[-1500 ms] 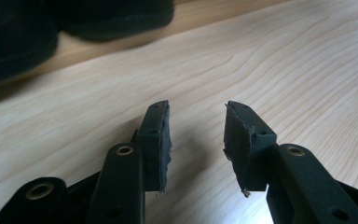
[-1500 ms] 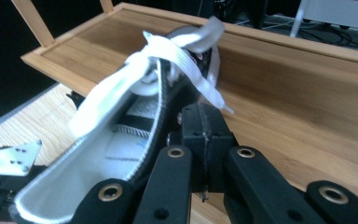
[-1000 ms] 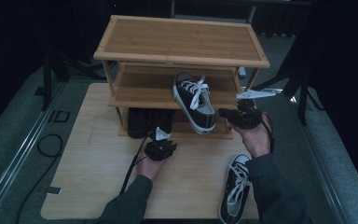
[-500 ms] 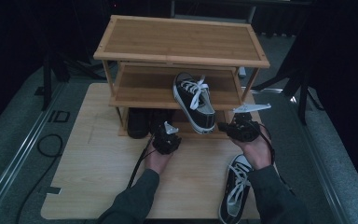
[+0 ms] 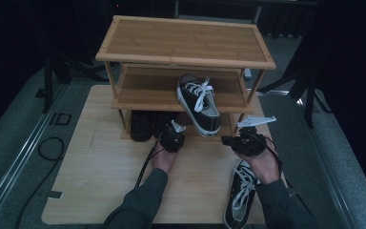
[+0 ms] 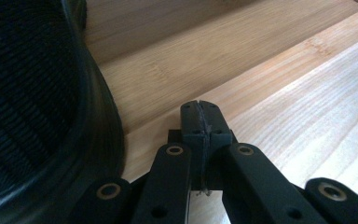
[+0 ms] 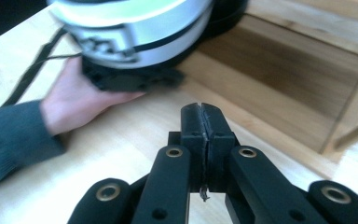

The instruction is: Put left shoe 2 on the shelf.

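On the rack's middle shelf [image 5: 138,93] one sneaker [image 5: 199,104] sits, toe overhanging; its mate [image 5: 240,195] waits on the near tabletop [image 5: 100,171]. Left tongs [image 5: 172,138] and right tongs [image 5: 238,141] are together, empty.

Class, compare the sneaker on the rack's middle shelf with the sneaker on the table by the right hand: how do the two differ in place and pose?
The shelf sneaker sits raised on the rack, its toe overhanging the shelf's front edge; the table sneaker lies flat on the wooden table. The shelf sneaker shows whole, while the table sneaker is partly covered by the right hand. Both are black with white laces and white soles, toes toward the person.
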`<state>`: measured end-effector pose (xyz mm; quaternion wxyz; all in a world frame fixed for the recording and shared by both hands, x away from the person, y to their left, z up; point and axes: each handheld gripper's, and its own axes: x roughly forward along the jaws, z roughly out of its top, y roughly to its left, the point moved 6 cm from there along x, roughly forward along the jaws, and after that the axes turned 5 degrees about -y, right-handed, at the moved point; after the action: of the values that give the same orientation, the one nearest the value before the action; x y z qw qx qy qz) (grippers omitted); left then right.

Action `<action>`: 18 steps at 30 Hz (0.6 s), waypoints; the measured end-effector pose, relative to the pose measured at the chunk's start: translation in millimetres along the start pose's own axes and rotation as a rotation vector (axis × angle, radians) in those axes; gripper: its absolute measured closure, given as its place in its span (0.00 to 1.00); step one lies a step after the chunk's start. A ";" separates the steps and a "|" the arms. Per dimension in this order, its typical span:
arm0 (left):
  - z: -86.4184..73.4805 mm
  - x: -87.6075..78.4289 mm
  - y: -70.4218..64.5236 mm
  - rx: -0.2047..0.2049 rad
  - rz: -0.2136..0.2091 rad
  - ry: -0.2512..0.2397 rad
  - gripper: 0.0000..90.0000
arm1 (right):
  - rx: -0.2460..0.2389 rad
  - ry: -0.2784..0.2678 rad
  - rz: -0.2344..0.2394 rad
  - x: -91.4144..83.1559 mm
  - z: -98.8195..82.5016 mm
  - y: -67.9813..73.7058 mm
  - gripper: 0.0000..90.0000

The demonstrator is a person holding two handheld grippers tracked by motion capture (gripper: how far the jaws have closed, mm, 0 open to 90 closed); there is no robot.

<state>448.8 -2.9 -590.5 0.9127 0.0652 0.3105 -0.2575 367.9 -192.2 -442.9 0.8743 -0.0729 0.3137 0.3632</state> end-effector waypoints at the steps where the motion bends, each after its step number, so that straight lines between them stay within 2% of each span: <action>1: 1.5 0.7 -0.9 0.003 0.007 -0.003 1.00 | -0.005 0.002 0.005 -0.3 -0.3 1.7 0.98; 4: 4.2 3.6 -1.7 0.020 0.022 0.000 1.00 | -0.027 0.010 0.014 -2.2 -1.0 8.0 0.98; 9: 7.0 7.2 -1.3 0.025 0.030 0.000 1.00 | -0.048 0.004 0.023 -6.3 -1.0 15.6 0.98; 10: 8.3 9.0 -1.6 0.034 0.039 0.000 1.00 | -0.057 -0.006 0.027 -8.9 -0.1 19.2 0.98; 13: 10.2 11.7 -1.7 0.027 0.053 -0.004 1.00 | -0.064 -0.018 0.029 -12.1 2.0 23.4 0.98; 15: 12.5 14.6 -2.1 0.027 0.067 -0.004 1.00 | -0.082 -0.050 0.030 -17.6 8.0 29.5 0.98; 17: 13.5 15.8 -1.4 0.049 0.077 -0.005 0.99 | -0.092 -0.069 0.031 -21.1 12.7 33.4 0.99; 18: 13.5 17.0 -2.4 0.049 0.067 -0.008 0.99 | -0.095 -0.076 0.031 -22.2 14.7 35.2 0.99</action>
<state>466.2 -16.1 -589.8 0.9201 0.0969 0.2983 -0.2347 339.3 -174.6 -414.3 0.8752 -0.0956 0.2640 0.3939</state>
